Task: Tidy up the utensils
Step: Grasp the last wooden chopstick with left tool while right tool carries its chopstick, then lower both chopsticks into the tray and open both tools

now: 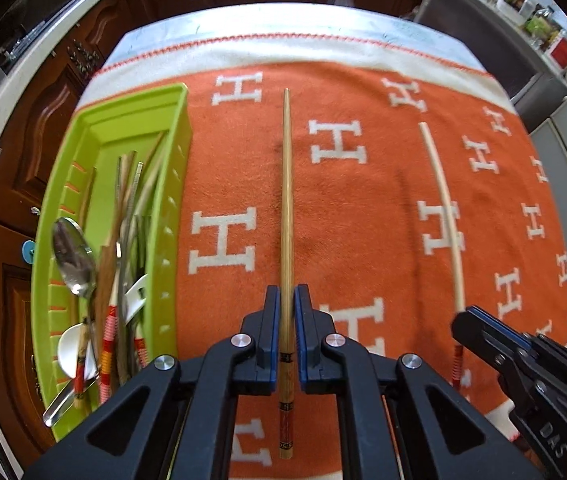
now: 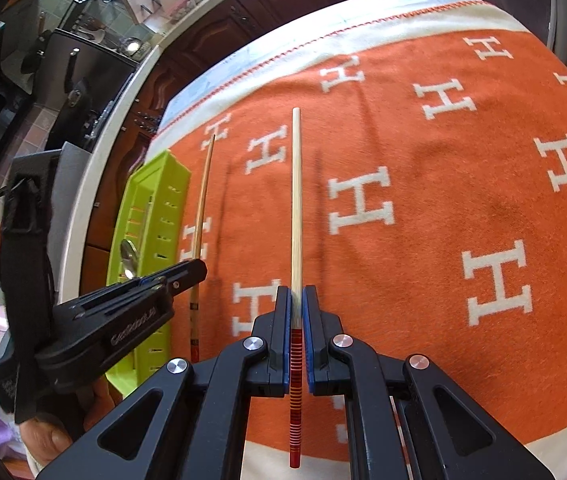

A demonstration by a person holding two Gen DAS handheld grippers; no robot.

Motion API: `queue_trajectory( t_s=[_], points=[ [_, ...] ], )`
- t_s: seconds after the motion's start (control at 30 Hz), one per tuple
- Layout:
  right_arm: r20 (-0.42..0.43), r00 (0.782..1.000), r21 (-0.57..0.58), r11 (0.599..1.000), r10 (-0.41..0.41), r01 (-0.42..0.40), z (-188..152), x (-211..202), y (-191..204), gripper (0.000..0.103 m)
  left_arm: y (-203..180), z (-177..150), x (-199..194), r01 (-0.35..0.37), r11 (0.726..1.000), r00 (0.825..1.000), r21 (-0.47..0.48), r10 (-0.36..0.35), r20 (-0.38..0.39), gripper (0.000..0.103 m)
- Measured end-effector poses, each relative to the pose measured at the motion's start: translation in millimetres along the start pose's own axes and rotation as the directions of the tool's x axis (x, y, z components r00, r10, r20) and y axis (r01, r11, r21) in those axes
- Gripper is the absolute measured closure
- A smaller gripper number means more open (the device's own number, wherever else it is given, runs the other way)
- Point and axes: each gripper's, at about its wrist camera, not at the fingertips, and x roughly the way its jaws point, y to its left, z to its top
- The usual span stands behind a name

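Note:
My left gripper (image 1: 286, 300) is shut on a brown wooden chopstick (image 1: 285, 200) with a dark patterned end, held pointing away above the orange cloth. My right gripper (image 2: 296, 300) is shut on a pale chopstick (image 2: 295, 200) with a red and orange striped end. The pale chopstick (image 1: 443, 208) and the right gripper (image 1: 483, 332) also show at the right of the left wrist view. The brown chopstick (image 2: 202, 216) and left gripper (image 2: 187, 272) show at the left of the right wrist view. A lime green tray (image 1: 171, 200) at the left holds a spoon (image 1: 73, 256), chopsticks and other utensils.
An orange blanket with white H letters (image 1: 363, 208) covers the table. The green tray (image 2: 163, 200) lies along its left edge. Dark wooden cabinets (image 1: 43, 132) and a white counter edge stand beyond the table to the left and back.

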Motion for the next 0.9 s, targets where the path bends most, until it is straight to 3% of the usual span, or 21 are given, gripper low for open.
queue_trajectory(
  t_s=[0.23, 0.5, 0.77, 0.9],
  points=[
    [0.022, 0.999, -0.052, 0.998, 0.033, -0.032, -6, -22, 26, 0.098, 21, -17, -51, 0.023, 1.0, 0.996, -0.012, -0.022, 0.084, 0.099],
    [0.008, 0.997, -0.206, 0.976, 0.076, -0.073, -8, -42, 98, 0.098, 79, -33, -88, -0.023, 0.997, 0.985, -0.074, 0.035, 0.17, 0.098],
    [-0.047, 0.994, -0.296, 0.949, 0.099, -0.109, -6, -26, 186, 0.098, 139, -30, -90, -0.01, 0.988, 0.981, -0.152, 0.039, 0.192, 0.098],
    [-0.092, 0.991, -0.247, 0.962, 0.101, -0.121, 7, 4, 204, 0.098, 164, -23, -74, 0.027, 0.979, 0.986, -0.204, 0.008, 0.164, 0.098]
  ],
)
